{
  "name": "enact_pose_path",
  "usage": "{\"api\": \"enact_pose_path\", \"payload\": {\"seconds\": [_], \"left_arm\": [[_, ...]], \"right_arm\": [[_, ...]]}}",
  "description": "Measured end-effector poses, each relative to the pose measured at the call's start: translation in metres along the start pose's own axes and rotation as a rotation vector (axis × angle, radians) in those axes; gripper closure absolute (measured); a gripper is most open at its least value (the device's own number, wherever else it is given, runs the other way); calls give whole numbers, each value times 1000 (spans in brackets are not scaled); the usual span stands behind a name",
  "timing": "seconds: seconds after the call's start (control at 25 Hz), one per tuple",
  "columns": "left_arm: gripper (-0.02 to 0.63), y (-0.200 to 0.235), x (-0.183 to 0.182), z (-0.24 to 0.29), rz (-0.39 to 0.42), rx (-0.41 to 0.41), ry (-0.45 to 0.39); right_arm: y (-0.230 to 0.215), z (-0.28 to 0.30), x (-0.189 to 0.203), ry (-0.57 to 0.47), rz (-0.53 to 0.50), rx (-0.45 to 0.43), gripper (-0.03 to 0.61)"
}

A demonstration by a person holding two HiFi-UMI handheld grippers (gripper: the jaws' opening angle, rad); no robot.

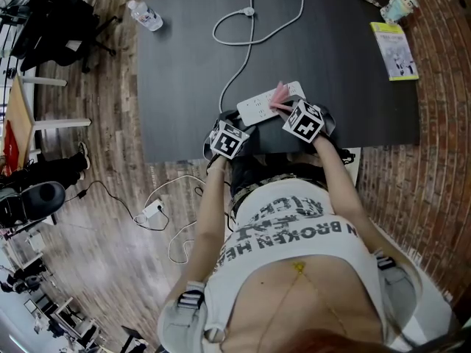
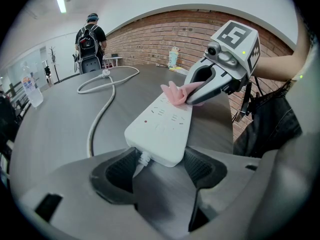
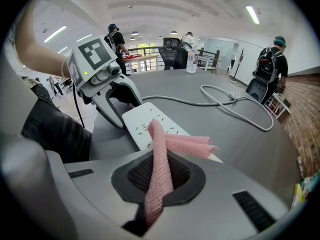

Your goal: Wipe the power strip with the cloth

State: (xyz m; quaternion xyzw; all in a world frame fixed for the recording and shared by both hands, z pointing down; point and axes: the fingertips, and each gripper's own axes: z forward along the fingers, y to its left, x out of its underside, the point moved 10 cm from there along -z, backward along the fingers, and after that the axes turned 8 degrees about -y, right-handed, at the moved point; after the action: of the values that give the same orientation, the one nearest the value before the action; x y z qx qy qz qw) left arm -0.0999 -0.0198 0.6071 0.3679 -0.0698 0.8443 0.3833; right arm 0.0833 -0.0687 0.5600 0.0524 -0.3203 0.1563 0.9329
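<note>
Power strip (image 1: 266, 103), white, lies flat near the front edge of the dark worktop (image 1: 191, 65), set at a slant. The left tool (image 2: 159, 166) is clenched on the power strip's cord end, a dark pad pressing each side of the casing. At the strip's opposite end, the right tool (image 3: 159, 174) is clamped on a pink mesh cloth (image 3: 187, 144). A rolled band of the cloth runs up through its jaws, and its loose folded part rests on the strip's top face, over the sockets. The white cord (image 1: 246, 57) leaves the strip beside the left tool and loops across the worktop well beyond the strip. A water bottle (image 1: 145, 15) lies on the floor far off past the strip's cord side, and a yellow-green booklet (image 1: 394, 50) sits on the worktop well apart on the other side.
</note>
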Motion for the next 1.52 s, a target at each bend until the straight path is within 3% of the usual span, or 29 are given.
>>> {"api": "enact_pose_path", "payload": {"seconds": [0.76, 1.24, 1.52], "left_arm": [[328, 1, -3, -2, -1, -3, 4], [328, 1, -5, -4, -2, -6, 15], [328, 0, -7, -8, -6, -13, 25]], "right_arm": [[-27, -19, 27, -4, 125, 61, 561], [-26, -22, 28, 7, 85, 84, 561], [-34, -33, 42, 17, 124, 138, 561]]}}
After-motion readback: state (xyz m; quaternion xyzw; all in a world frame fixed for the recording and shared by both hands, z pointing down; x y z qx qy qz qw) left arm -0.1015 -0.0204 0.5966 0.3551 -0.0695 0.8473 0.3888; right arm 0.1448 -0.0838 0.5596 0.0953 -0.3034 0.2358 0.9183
